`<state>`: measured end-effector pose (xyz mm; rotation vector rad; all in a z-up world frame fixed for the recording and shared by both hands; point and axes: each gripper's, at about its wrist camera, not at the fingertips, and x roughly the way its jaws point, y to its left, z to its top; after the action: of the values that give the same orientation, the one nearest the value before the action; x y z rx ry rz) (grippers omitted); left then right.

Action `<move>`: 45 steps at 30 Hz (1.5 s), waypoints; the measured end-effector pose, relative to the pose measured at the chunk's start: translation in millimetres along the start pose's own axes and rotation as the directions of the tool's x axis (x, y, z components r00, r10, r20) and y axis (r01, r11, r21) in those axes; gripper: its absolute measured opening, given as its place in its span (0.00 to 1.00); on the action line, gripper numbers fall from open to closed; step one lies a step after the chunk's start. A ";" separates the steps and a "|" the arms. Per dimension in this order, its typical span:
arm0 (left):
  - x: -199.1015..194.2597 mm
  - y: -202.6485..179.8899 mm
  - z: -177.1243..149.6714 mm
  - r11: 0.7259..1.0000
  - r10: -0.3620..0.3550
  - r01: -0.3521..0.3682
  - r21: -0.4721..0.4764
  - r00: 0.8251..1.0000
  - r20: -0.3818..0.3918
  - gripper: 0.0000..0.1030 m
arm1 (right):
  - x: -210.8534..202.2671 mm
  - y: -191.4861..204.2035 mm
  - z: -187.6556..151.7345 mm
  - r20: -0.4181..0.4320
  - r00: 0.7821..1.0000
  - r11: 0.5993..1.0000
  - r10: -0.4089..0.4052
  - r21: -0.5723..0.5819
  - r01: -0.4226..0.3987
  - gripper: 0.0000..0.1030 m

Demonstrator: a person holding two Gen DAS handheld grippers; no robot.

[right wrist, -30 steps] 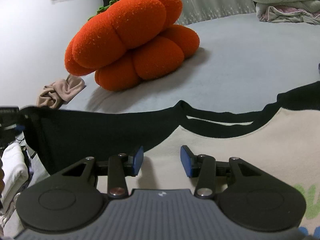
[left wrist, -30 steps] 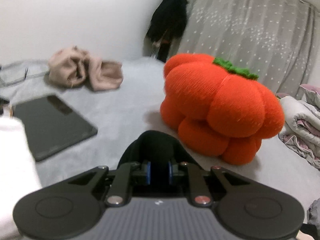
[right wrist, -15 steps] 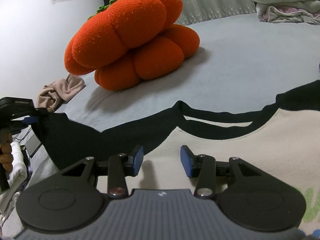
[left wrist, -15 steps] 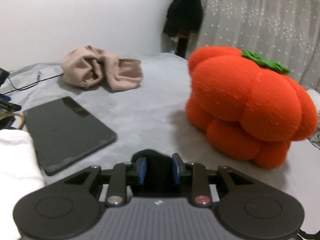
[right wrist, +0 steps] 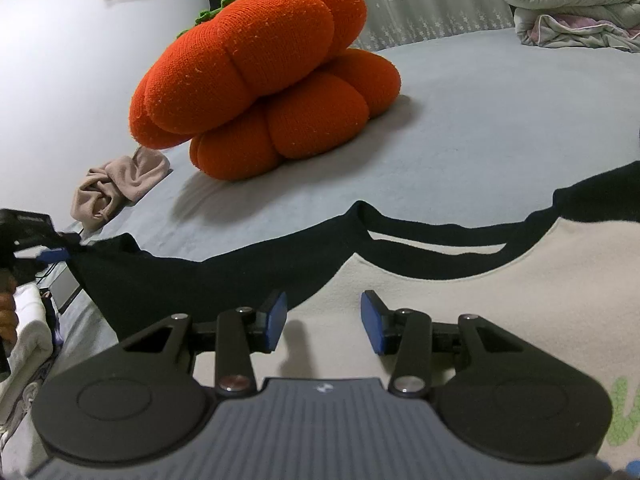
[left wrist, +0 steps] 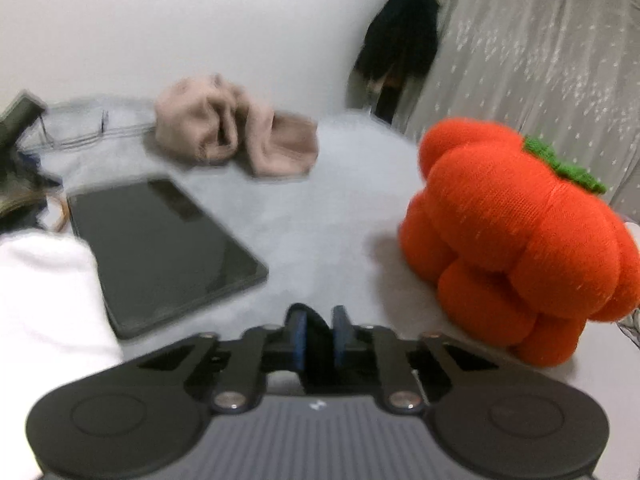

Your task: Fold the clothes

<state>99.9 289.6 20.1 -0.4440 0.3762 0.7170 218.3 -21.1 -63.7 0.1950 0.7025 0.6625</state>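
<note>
mostly cream sweatshirt (right wrist: 460, 280), black sleeve (right wrist: 132, 276) pinched in closing left claw (left wrist: 319, 334).

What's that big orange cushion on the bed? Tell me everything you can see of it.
The cushion is a plump pumpkin shape: rounded orange lobes of knitted-looking fabric, with a green leafy stem on top. It rests tipped on its side on the grey bed, stem towards the wall, casting a soft shadow. It looks clean and undamaged. Nothing else touches it; the beige cloth lies apart beside it.
</note>
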 end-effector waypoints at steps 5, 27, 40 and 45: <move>-34.9 -15.0 6.5 0.994 0.014 -0.035 0.108 0.982 0.189 0.07 | 0.4 -0.2 0.1 0.000 1.000 1.000 0.001 0.002 -0.001 0.44; 35.8 18.3 -34.5 0.995 0.027 -0.003 0.103 0.973 -0.230 0.06 | 0.3 -1.4 0.0 0.000 1.000 1.000 0.012 0.011 -0.012 0.46; -55.2 -41.0 7.3 0.948 -0.268 0.275 0.158 0.961 -0.064 0.06 | 0.3 -1.6 0.2 0.002 1.000 1.000 0.012 0.015 -0.012 0.46; -79.1 -80.4 -11.8 0.859 -0.417 0.444 0.254 0.895 -0.155 0.06 | -1.7 -1.7 1.6 0.008 1.000 1.000 0.009 0.022 -0.010 0.46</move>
<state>98.9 186.9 68.3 -0.2746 0.4432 0.1959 219.1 -23.4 -62.2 0.2208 0.7021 0.6632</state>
